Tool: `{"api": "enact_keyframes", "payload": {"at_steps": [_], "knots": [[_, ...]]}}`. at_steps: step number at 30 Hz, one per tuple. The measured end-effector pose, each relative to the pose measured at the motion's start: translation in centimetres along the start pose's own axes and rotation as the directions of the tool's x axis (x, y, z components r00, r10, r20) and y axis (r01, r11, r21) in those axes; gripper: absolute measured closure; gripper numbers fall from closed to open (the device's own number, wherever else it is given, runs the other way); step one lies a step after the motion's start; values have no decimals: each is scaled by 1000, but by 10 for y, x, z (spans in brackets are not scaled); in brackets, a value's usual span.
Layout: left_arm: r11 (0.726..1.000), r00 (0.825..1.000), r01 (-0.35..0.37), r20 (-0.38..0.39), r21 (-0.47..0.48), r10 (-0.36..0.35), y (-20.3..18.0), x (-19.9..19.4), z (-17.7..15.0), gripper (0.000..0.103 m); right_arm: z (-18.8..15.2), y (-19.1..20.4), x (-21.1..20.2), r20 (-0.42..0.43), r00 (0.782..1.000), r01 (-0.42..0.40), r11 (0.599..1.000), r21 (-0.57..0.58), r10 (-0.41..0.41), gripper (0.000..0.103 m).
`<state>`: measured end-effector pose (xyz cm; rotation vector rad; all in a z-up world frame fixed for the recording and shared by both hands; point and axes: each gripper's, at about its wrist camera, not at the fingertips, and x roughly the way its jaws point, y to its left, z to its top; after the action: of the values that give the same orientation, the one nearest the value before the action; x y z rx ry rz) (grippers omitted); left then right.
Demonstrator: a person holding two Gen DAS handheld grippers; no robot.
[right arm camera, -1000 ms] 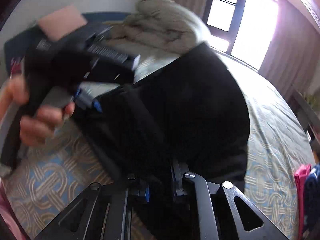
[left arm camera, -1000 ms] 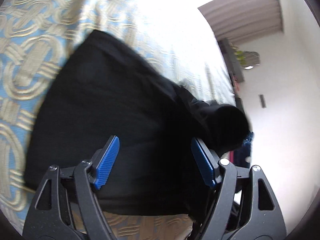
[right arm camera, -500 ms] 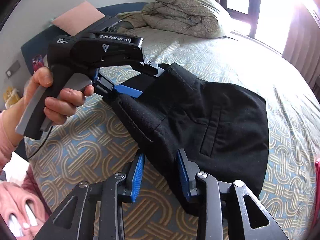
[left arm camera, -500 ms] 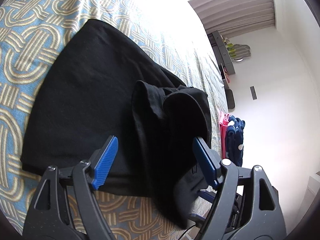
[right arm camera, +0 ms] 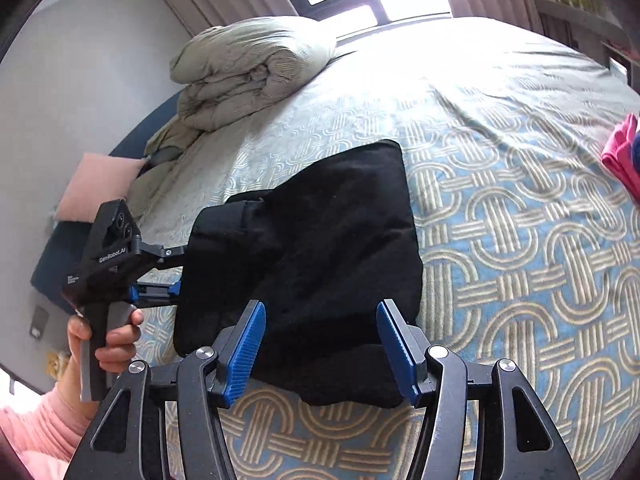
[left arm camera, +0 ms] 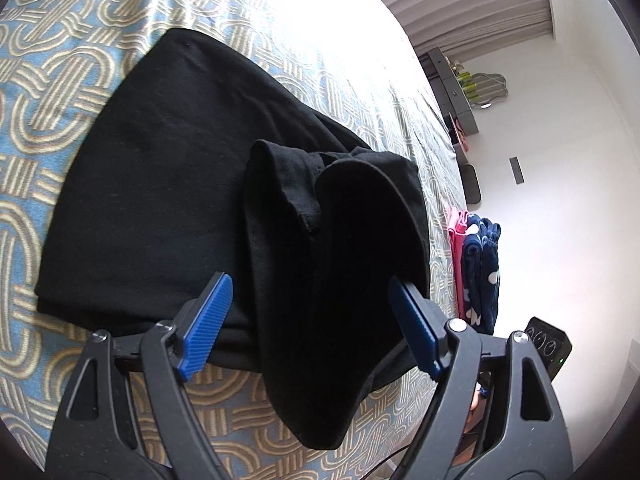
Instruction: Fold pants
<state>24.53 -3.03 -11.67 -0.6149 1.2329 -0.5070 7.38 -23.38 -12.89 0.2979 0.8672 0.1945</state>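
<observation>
Fold nearly complete: one pair of black cloth pants lies folded at frame centre on the blue-and-gold patterned bedspread, its upper layer bunched, needing smoothing. Left gripper: wide open, gripping nothing. Right gripper: jaws opening, gripping nothing. Two grippers.

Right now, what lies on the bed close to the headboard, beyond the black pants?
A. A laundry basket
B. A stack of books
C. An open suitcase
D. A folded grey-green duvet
D: in the right wrist view, a folded grey-green duvet sits bunched on the patterned bedspread beyond the black pants, near the window.
</observation>
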Motion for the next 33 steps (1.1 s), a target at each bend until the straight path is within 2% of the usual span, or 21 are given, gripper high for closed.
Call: {"api": "enact_keyframes", "payload": {"at_steps": [3,8,14,18,20,23,25,27,31,33], "knots": [[1000,1000,4,9,7,-4,-2,-3,-2,23,-3,-3,6,-13,1000,14,1000,3,-14,44],[998,998,57,-5,14,-56,-8,-4,-3,23,-7,-6,10,-27,1000,13,1000,10,-13,44],[997,997,78,15,-9,-77,4,-19,-4,22,-10,-5,12,-28,1000,6,1000,-1,-6,44],[995,995,101,22,-12,-101,6,-23,-5,19,-14,-8,11,-31,1000,5,1000,0,-5,44],[997,998,67,16,25,-67,0,-20,-7,18,-14,-8,12,-33,999,7,1000,3,-7,44],[988,997,-74,-5,133,75,-8,-5,-9,18,-15,-6,12,-34,999,12,1000,4,-12,44],[978,992,-123,-12,170,126,-11,5,-12,18,-14,-4,11,-34,999,18,1000,-5,-18,44],[972,991,-131,1,197,134,-17,9,-13,17,-12,-2,10,-34,999,30,999,-19,-31,44],[964,994,-102,-3,246,106,-25,15,-8,18,-7,-2,12,-38,998,51,998,-27,-52,44],[951,992,-125,14,282,127,-28,17,-8,22,-5,-2,14,-42,997,56,998,-18,-57,44]]}}
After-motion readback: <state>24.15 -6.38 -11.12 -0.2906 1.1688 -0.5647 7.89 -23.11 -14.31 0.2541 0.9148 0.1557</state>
